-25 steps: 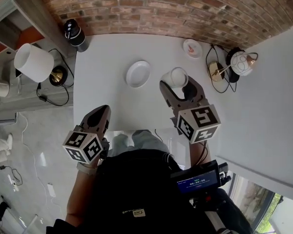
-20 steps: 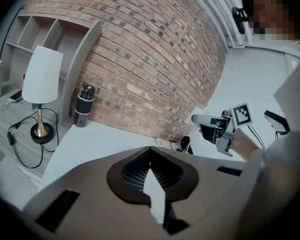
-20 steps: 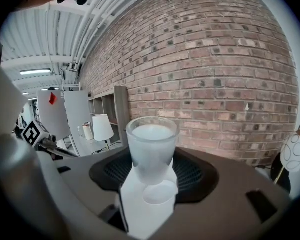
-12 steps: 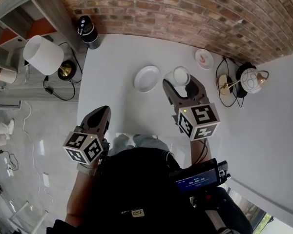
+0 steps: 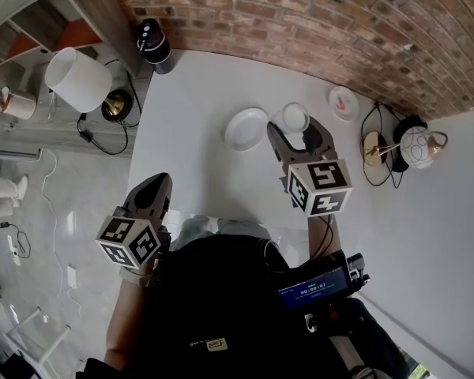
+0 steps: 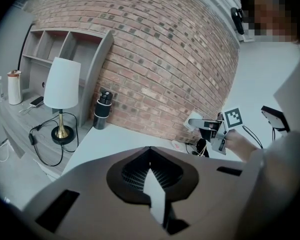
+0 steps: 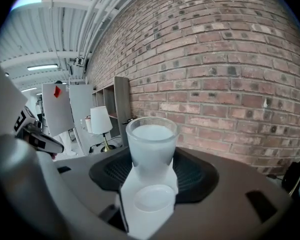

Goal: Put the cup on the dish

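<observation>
- At a white table [image 5: 205, 93] set against a brick wall [image 5: 300, 14], a person works with a two-jaw gripper in each hand, seen from above.
- The right gripper [image 5: 295, 133] reaches out over the tabletop with its jaws clenched on a frosted white cup [image 5: 294, 118]. Its own view shows the cup [image 7: 151, 139] upright between the two jaws, open mouth up.
- The cup is just beside the right rim of the white dish [image 5: 245, 129], not on it. Whether it touches the table cannot be told.
- The left gripper [image 5: 154, 188] hangs back near the person's body, off the table's near edge. Its jaws are pressed together with nothing between them.
- A smaller saucer [image 5: 344, 103] with a pinkish mark lies farther right, near the wall.
- A black flask [image 5: 154, 46] stands at the table's far left corner, and a white-shaded lamp [image 5: 77, 80] sits on the shelf beside it.
- A globe lamp [image 5: 417, 147] stands on the surface to the right.
</observation>
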A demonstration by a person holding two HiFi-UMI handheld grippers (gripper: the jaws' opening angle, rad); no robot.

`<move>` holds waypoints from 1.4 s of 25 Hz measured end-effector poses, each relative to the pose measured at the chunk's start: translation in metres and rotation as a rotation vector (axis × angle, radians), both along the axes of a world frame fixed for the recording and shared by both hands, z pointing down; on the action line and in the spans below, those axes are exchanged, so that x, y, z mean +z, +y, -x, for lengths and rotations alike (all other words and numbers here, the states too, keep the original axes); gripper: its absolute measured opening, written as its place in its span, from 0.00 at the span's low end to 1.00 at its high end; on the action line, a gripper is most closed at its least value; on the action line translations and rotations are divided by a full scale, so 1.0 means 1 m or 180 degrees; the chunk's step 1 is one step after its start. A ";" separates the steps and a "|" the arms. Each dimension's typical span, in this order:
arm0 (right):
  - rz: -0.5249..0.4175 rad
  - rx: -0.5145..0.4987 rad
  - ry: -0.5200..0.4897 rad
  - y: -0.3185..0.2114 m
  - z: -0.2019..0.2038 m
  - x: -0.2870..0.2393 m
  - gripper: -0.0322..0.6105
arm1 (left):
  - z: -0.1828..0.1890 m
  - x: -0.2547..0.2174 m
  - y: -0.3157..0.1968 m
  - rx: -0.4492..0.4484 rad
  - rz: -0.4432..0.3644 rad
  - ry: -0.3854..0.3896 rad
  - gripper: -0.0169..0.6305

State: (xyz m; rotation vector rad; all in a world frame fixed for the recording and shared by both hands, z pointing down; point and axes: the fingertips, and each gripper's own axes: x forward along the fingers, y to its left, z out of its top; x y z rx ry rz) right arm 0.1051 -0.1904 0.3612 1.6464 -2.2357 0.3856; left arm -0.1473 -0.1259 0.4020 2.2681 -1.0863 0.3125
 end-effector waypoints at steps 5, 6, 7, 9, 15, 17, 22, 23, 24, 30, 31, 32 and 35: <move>0.0057 -0.0043 0.0019 -0.010 -0.003 0.015 0.45 | 0.003 0.001 -0.001 -0.0091 0.0007 -0.0059 0.03; 0.0065 -0.0055 0.0038 -0.012 -0.004 0.018 0.45 | 0.003 0.001 -0.001 -0.0105 0.0010 -0.0069 0.03; 0.0073 -0.0068 0.0070 -0.014 -0.004 0.022 0.45 | 0.003 0.001 -0.001 -0.0118 0.0013 -0.0080 0.03; 0.0088 -0.0089 0.0143 -0.019 -0.005 0.030 0.45 | 0.004 0.003 -0.001 -0.0146 0.0022 -0.0101 0.03; 0.0168 -0.0146 0.0175 -0.031 -0.005 0.056 0.45 | 0.009 0.008 -0.003 -0.0247 0.0059 -0.0146 0.03; 0.0197 -0.0175 0.0170 -0.035 -0.004 0.064 0.45 | 0.008 0.008 -0.003 -0.0261 0.0067 -0.0158 0.03; 0.0231 -0.0264 0.0155 -0.043 0.001 0.081 0.45 | 0.009 0.012 -0.004 -0.0293 0.0119 -0.0210 0.03; 0.0239 -0.0272 0.0150 -0.045 0.002 0.085 0.45 | 0.010 0.013 -0.004 -0.0304 0.0131 -0.0219 0.03; 0.0250 -0.0280 0.0145 -0.046 0.002 0.089 0.45 | 0.010 0.014 -0.004 -0.0316 0.0144 -0.0228 0.03; 0.0304 -0.0323 0.0161 -0.053 0.004 0.112 0.45 | 0.008 0.018 -0.009 -0.0322 0.0186 -0.0273 0.03; 0.0313 -0.0325 0.0156 -0.054 0.004 0.116 0.45 | 0.007 0.018 -0.009 -0.0316 0.0190 -0.0280 0.03; 0.0321 -0.0326 0.0152 -0.054 0.004 0.119 0.45 | 0.006 0.019 -0.009 -0.0309 0.0194 -0.0287 0.03; 0.0339 -0.0338 0.0131 -0.056 0.005 0.127 0.45 | 0.004 0.020 -0.011 -0.0297 0.0214 -0.0310 0.03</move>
